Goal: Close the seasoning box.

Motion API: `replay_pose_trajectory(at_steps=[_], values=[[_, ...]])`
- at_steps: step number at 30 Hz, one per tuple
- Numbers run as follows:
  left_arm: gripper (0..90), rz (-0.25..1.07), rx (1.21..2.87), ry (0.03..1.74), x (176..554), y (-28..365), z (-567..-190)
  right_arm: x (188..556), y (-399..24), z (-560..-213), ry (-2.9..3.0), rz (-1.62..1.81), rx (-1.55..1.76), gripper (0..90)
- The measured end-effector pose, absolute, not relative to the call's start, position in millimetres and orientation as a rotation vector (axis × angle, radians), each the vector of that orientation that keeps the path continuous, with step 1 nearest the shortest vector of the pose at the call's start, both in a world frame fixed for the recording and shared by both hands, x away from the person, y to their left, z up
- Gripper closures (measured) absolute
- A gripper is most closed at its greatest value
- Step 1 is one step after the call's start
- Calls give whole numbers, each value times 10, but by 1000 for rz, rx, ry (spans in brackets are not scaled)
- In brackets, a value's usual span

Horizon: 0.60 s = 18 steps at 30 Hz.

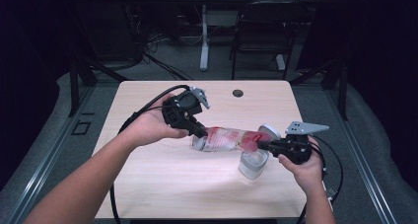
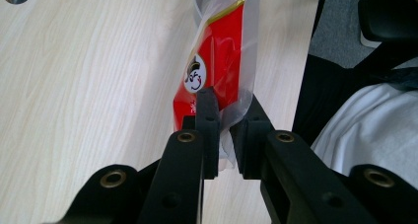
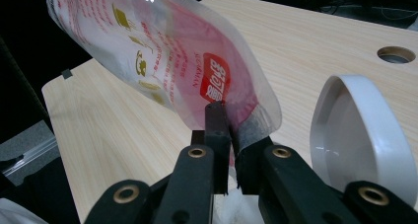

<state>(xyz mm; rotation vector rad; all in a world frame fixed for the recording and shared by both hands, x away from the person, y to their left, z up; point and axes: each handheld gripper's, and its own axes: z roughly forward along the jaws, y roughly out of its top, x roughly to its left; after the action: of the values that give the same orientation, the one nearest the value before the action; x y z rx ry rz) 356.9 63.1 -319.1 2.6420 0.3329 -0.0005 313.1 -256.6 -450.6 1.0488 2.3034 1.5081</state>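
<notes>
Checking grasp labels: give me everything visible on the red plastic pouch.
The pouch is a glossy plastic bag, part clear, part red, with red and gold print and a round cartoon logo. It hangs lengthwise above the table, stretched between the left gripper and the right gripper, each pinching one end. Its right end sits over a clear jar.

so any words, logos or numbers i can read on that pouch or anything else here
Pouch, red label patch: white characters, too blurred to read.
Pouch, small vertical print beside the patch: too small to read.
Pouch, red and gold print on the clear part: small icons and lines, illegible.
Pouch, left gripper view: round white cartoon-face logo, no readable words.
White lid: no text.
</notes>
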Motion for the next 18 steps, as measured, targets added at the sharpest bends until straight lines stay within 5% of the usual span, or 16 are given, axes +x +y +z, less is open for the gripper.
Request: replay_pose_trajectory(at_steps=[18], values=[[823,-11,2623,337,3615,617,-3184,3131,-2592,-4537,2302,1506,1060,876]])
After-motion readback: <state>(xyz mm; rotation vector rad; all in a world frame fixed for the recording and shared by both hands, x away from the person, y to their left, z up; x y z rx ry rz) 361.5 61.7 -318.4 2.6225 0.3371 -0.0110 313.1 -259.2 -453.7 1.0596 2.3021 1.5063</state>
